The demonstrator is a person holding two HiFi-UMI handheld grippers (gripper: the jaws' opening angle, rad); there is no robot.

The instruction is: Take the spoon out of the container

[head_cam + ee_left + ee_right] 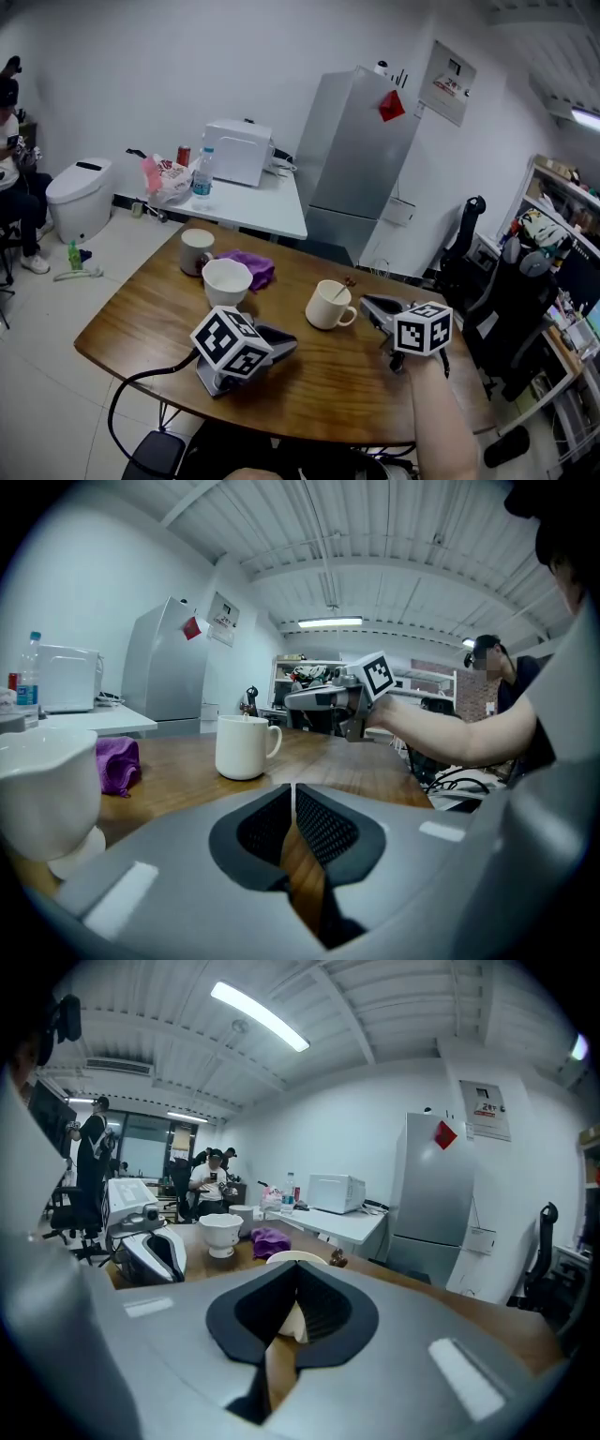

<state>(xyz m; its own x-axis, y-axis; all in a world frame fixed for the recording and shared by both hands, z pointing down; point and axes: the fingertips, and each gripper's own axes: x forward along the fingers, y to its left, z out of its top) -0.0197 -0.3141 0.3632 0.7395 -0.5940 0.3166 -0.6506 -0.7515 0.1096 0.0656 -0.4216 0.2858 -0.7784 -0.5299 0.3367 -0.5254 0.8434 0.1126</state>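
I'm working in an office with a break corner.
I'm sitting at a wooden table (pixel 328 380) while a grey fridge (pixel 361 159) is standing against the white wall beside a pinned notice (pixel 447 82), a microwave (pixel 238 152) is resting on a white side table (pixel 277 208), a black office chair (pixel 466 239) and cluttered shelves (pixel 561 192) are crowding one side, a strip light (pixel 260 1016) is glowing under a ribbed ceiling, and a person (pixel 208 1185) is sitting at the far end.

The lower end of the spoon (pixel 343 287) is concealed inside the mug (pixel 327 305). In the right gripper view the mug (pixel 296 1258) is largely masked by the fingers (pixel 328 1312). The white bowl (pixel 42 789) is cut off by the left gripper view's left edge.
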